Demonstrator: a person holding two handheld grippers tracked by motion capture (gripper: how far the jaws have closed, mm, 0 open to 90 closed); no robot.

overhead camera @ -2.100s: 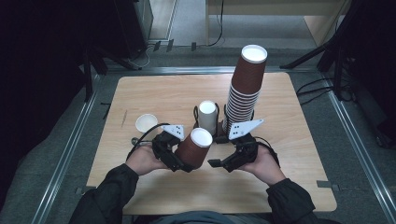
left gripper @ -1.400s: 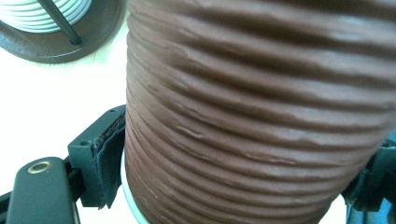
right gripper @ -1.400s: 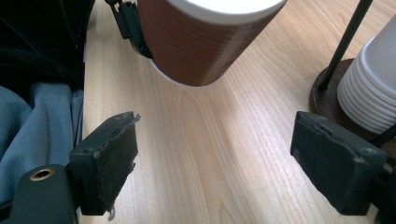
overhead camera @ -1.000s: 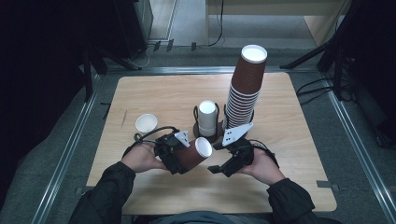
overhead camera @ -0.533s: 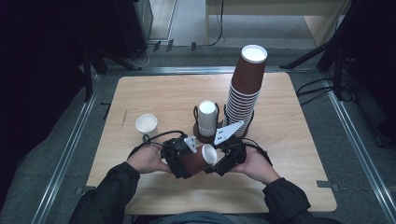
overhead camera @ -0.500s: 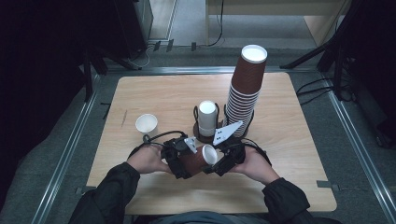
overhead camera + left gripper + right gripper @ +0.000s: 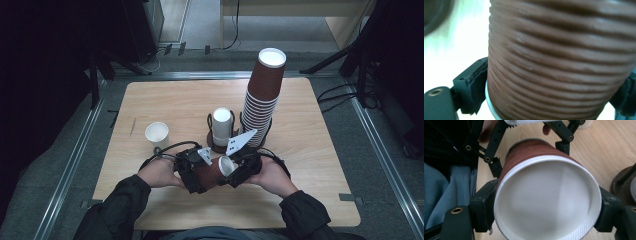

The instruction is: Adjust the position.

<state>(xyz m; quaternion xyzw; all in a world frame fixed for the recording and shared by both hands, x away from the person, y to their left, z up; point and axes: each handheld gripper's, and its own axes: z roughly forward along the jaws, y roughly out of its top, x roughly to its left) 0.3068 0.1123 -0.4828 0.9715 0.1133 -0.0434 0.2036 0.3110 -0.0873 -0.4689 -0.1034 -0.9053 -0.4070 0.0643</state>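
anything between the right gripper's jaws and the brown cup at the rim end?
Nothing visible. In the right gripper view the right gripper has a jaw at each side of the brown cup near its white rim, with no object between pad and cup wall. The left gripper holds the cup's other end, clear of the rim.

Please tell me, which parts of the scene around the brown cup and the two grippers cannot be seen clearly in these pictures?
- Brown cup base: left gripper view, cut off by the bottom edge; the picture is blurred.
- Left gripper pads: high view, too small to tell whether they press the cup.
- Right gripper pads: right gripper view, hidden behind the cup rim.
- Holder under the white cup: high view, partly hidden by a grey plate.
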